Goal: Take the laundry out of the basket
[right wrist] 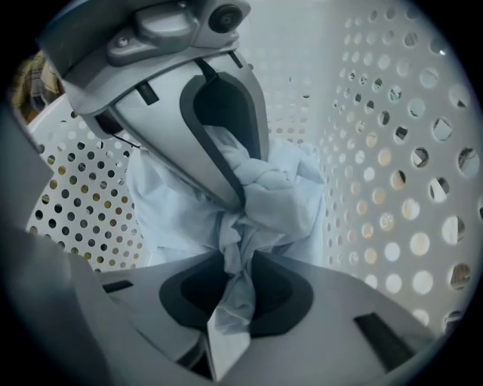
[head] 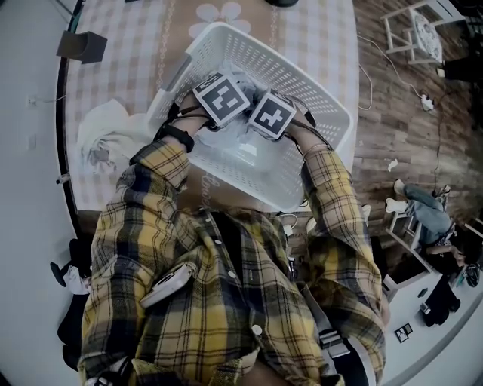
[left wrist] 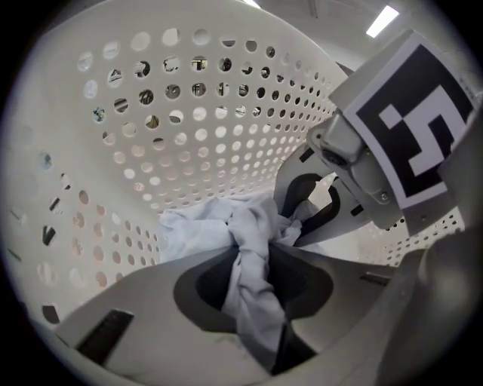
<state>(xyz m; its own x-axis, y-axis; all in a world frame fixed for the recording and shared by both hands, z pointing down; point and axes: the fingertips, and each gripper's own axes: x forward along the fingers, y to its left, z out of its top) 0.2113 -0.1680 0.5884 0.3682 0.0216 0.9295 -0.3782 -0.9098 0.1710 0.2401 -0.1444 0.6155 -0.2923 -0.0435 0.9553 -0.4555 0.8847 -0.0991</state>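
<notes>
Laundry (left wrist: pixel 251 252) tight between both jaws

I see checked tablecloth (head: pixel 128 68) with flower print, dark box (head: pixel 81 45) at far left corner. Right: wood-plank floor (head: pixel 392 113), white stool (head: pixel 413 30) far right. 1 ceiling strip light (left wrist: pixel 379 20) lit overhead.

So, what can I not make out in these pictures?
- Left gripper view: what garment the pale cloth is. It is bunched up in the left claw.
- Right gripper view: the floor of the basket, covered by the cloth and the right claw.
- Head view: both claws' tips and most of the cloth, hidden under the two marker cubes.
</notes>
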